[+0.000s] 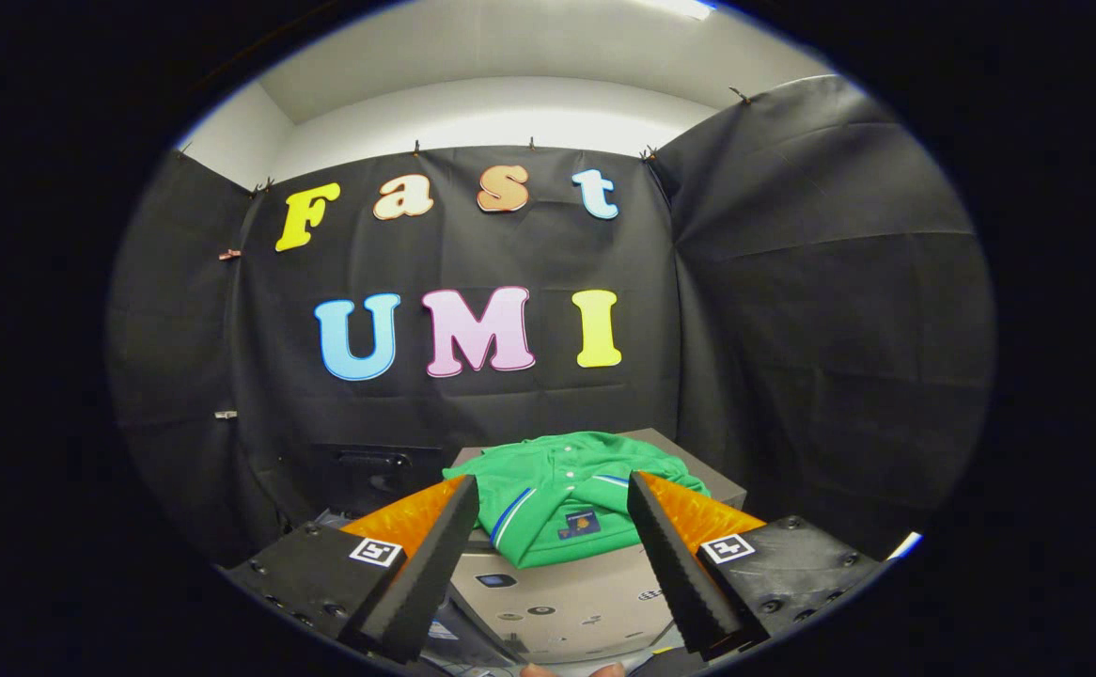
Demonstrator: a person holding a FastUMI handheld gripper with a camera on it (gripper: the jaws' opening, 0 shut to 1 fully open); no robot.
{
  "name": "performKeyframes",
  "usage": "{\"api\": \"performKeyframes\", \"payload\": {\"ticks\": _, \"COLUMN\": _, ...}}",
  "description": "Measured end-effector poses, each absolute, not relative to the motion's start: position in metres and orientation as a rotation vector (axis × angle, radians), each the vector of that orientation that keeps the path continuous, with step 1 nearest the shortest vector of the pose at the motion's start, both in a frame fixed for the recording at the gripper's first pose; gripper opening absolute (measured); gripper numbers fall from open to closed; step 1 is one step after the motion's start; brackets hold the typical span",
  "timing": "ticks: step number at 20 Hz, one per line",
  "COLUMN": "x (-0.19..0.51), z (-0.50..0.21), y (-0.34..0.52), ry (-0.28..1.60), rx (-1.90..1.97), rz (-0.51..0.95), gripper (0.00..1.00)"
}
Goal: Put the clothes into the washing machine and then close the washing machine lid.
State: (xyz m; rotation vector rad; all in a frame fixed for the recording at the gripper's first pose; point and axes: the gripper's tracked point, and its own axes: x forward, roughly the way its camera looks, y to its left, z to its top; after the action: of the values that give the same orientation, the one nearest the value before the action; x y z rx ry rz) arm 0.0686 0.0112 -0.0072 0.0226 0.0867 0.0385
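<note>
The gripper (553, 489) is spread wide, its two fingers apart and holding nothing; open air lies between them, and through that gap the shirt (562, 489) shows just ahead of the tips. Neither finger touches the cloth.

The shirt is bright green, folded into a rough flat bundle. A collar with a white and blue stripe runs along its near left side, a row of small white buttons goes up the middle, and a small dark patch with an orange mark sits near the front fold. The cloth is a little rumpled, with soft creases across the top.

It lies on the flat top of the washer (567, 602), a pale grey box. The shirt covers most of that top, reaching from the near edge back toward the far edge, where a bare strip shows at the far right corner. Its front fold hangs slightly over the near edge. Below that edge the washer's front face carries a small dark display and a few round marks, perhaps buttons; the view is too small to tell. The lid looks shut, with the shirt resting on it rather than inside.
</note>
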Motion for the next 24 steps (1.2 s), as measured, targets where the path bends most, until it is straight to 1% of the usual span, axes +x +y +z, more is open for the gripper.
{"api": "performKeyframes", "payload": {"ticks": 3, "x": 0.103, "z": -0.011, "y": 0.006, "ry": 0.143, "rx": -0.004, "rz": 0.034, "gripper": 0.99}}
{"api": "performKeyframes", "payload": {"ticks": 13, "x": 0.219, "z": -0.056, "y": 0.006, "ry": 0.438, "rx": -0.070, "rz": 0.055, "gripper": 1.00}}
{"api": "performKeyframes", "payload": {"ticks": 18, "x": 0.265, "z": -0.099, "y": 0.016, "ry": 0.586, "rx": -0.041, "rz": 0.054, "gripper": 1.00}}
{"api": "performKeyframes", "payload": {"ticks": 21, "x": 0.280, "z": -0.117, "y": 0.016, "ry": 0.607, "rx": -0.081, "rz": 0.020, "gripper": 1.00}}
{"api": "performKeyframes", "payload": {"ticks": 23, "x": 0.289, "z": -0.140, "y": 0.011, "ry": 0.676, "rx": -0.107, "rz": 0.000, "gripper": 1.00}}
{"api": "performKeyframes", "payload": {"ticks": 24, "x": 0.292, "z": -0.159, "y": 0.010, "ry": 0.743, "rx": -0.128, "rz": -0.012, "gripper": 1.00}}
